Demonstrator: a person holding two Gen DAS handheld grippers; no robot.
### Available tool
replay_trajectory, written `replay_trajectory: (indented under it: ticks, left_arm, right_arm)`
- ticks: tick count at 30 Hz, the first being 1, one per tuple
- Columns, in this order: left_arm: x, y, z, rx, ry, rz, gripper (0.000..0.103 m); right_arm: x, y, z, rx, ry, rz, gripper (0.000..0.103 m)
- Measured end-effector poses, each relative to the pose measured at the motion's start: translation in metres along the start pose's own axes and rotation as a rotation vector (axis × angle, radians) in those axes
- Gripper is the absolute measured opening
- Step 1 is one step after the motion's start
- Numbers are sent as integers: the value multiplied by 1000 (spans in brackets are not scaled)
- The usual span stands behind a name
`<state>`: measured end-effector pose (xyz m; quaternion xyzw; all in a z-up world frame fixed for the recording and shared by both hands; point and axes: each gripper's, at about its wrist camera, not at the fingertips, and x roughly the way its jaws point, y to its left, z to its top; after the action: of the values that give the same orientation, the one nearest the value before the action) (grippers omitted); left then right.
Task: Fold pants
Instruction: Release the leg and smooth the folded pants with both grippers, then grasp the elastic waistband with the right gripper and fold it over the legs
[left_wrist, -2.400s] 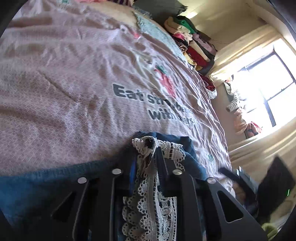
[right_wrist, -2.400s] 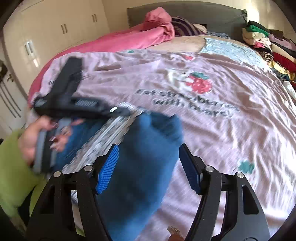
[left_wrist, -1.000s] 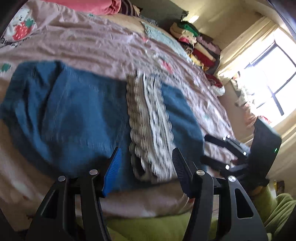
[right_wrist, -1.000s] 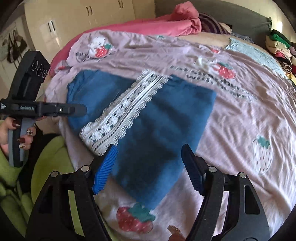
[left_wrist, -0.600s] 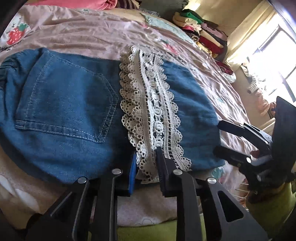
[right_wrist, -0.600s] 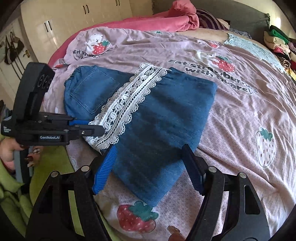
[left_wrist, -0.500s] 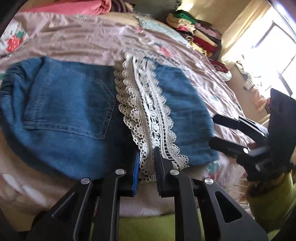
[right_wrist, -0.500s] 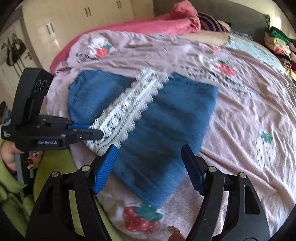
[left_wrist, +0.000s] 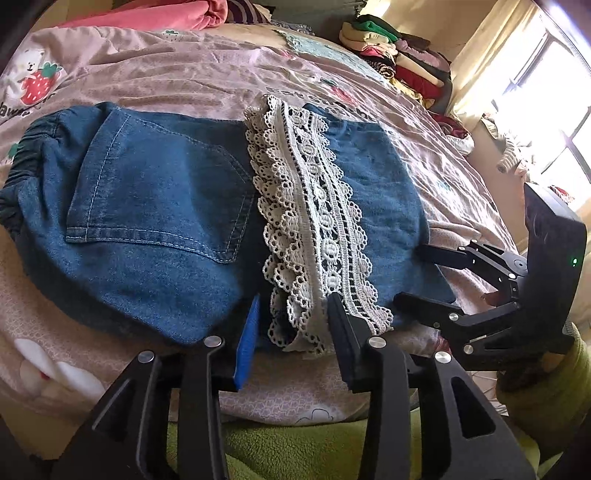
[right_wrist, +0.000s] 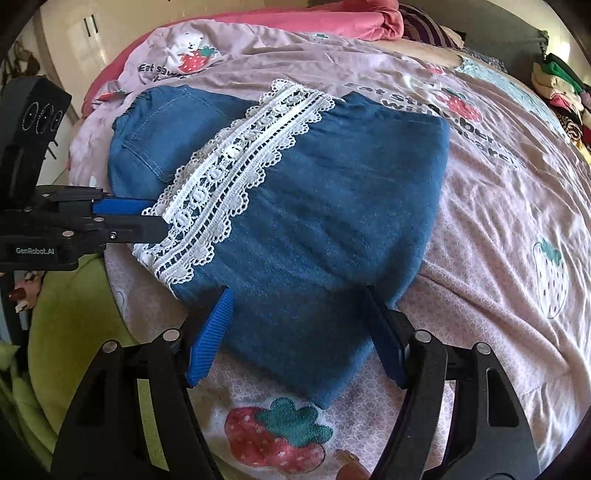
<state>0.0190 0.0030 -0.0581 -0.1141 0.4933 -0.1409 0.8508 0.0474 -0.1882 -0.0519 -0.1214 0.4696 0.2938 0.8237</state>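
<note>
Pants (left_wrist: 155, 206) lie folded on bedspread (left_wrist: 184, 74), white lace trim (left_wrist: 314, 221) uppermost

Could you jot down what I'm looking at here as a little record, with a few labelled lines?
place: a bed with a pink strawberry bedspread
garment: blue denim pants lying folded, lace trim on top
left tongs: jaws just opened, lace edge between them, not pinched
right tongs: open over the near denim edge
background: stacked clothes, bright window

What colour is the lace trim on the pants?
White, openwork lace trim with scalloped edges, against blue denim; clearest in the right wrist view.
</note>
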Motion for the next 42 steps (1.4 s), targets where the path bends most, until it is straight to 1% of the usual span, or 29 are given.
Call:
replay_trajectory:
  ticks: [4,8,10,15,16,17,19,22,23,24,25,27,28,29,30,37,42]
  left_arm:
    - [-6,-1,1,6,-13,6,40]
    - [-12,-1,2,11,-27,10,40]
    - [-15,-1,2,13,-34,20,45]
    - [-21,0,3,8,-48,31,45]
    - [-23,0,3,9,-52,36,45]
    - [-24,0,4,10,-58,40,47]
    - [-30,1,5,11,-73,54,59]
    - [-37,3,7,8,-96,68,60]
    - [-39,3,7,6,-101,75,63]
    - [-42,4,7,5,-108,83,71]
    - [-44,5,7,4,-113,92,75]
    - [-48,6,7,2,-124,101,75]
    - [-50,7,8,-1,-129,104,77]
    - [-53,8,8,-7,-134,111,82]
    - [-55,9,8,-11,-140,116,89]
    - [-71,17,9,-32,-178,150,97]
    - [-84,31,9,-59,-207,195,98]
  right_arm:
    - [-8,-3,4,36,-8,22,64]
    - [-17,-6,5,67,-29,39,65]
    - [-21,-6,6,70,-39,34,66]
    - [-30,-10,9,92,-68,25,76]
    - [-32,-11,10,97,-74,18,79]
    - [-34,-12,11,102,-81,10,82]
    - [-37,-15,12,111,-92,2,83]
    - [-43,-20,13,130,-113,-16,87]
    - [-44,-22,13,135,-117,-20,89]
    - [-46,-22,14,140,-123,-24,89]
    - [-48,-23,14,146,-130,-28,90]
    - [-51,-25,16,155,-141,-30,92]
    - [-53,-26,17,157,-143,-33,93]
    - [-54,-26,17,156,-149,-36,93]
    - [-56,-25,18,154,-152,-36,93]
    - [-63,-22,25,146,-173,-52,94]
    - [-67,-16,35,125,-190,-50,94]
